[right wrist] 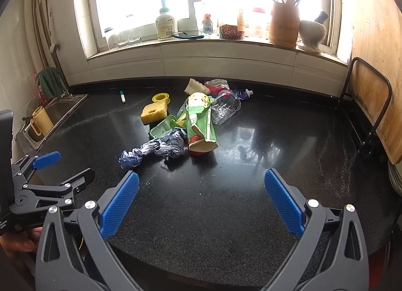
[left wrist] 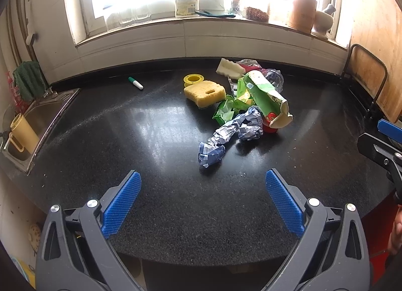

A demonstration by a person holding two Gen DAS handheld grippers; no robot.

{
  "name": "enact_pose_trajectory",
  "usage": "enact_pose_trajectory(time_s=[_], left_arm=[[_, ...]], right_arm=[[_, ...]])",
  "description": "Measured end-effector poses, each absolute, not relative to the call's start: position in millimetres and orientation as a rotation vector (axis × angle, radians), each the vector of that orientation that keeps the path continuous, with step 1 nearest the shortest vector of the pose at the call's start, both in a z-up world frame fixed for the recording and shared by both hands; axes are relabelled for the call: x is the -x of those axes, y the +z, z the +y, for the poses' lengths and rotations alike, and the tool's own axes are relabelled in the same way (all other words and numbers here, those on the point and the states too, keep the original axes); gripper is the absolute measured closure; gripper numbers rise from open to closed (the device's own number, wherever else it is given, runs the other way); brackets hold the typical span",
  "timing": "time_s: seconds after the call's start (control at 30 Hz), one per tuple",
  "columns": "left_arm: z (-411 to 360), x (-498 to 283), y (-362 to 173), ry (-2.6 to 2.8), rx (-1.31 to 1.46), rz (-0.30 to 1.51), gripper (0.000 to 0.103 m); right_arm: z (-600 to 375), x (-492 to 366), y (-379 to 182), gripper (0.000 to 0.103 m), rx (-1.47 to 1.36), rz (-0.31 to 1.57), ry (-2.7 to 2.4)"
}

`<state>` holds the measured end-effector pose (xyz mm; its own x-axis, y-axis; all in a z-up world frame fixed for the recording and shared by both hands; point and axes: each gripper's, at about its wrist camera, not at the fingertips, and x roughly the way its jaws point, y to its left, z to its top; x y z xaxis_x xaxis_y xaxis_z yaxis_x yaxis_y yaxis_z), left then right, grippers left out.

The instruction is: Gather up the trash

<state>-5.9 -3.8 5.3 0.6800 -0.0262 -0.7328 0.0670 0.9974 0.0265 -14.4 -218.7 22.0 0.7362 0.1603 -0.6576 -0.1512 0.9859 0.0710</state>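
Left wrist view: the left gripper point(left wrist: 203, 199) hangs over the near edge of the speckled black stone table point(left wrist: 125, 140), blue-padded jaws spread wide, nothing between them. The trash sits in a heap right of centre in the frame: a crumpled blue-and-white paper wrapper point(left wrist: 230, 137) nearest, touching a crushed green cardboard carton point(left wrist: 263, 94) behind it. A yellow porous sponge point(left wrist: 204, 92) lies just left of the carton, a yellow plastic ring spool point(left wrist: 192, 80) behind it, and a white foam wedge point(left wrist: 230, 69) at the back of the pile. A green-capped white marker point(left wrist: 135, 83) lies well apart, upper left of the heap.

Right wrist view: the right gripper point(right wrist: 201, 199) is equally wide open and empty, low centre. A crushed clear plastic bottle point(right wrist: 226, 110) leans against the carton's right side. The steel sink point(right wrist: 57, 112) sits at mid-left.
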Motion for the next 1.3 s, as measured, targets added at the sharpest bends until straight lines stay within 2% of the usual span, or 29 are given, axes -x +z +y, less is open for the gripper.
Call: enact_pose_trajectory(time_s=[1.03, 1.3], left_arm=[[-7, 7, 3, -0.061, -0.062, 0.822, 0.007], [-7, -12, -13, -0.101, -0.105, 0.845, 0.007]], right_arm=[[-219, 14, 21, 0.006, -0.016, 0.727, 0.172], [-218, -2, 15, 0.006, -0.007, 0.746, 0.193]])
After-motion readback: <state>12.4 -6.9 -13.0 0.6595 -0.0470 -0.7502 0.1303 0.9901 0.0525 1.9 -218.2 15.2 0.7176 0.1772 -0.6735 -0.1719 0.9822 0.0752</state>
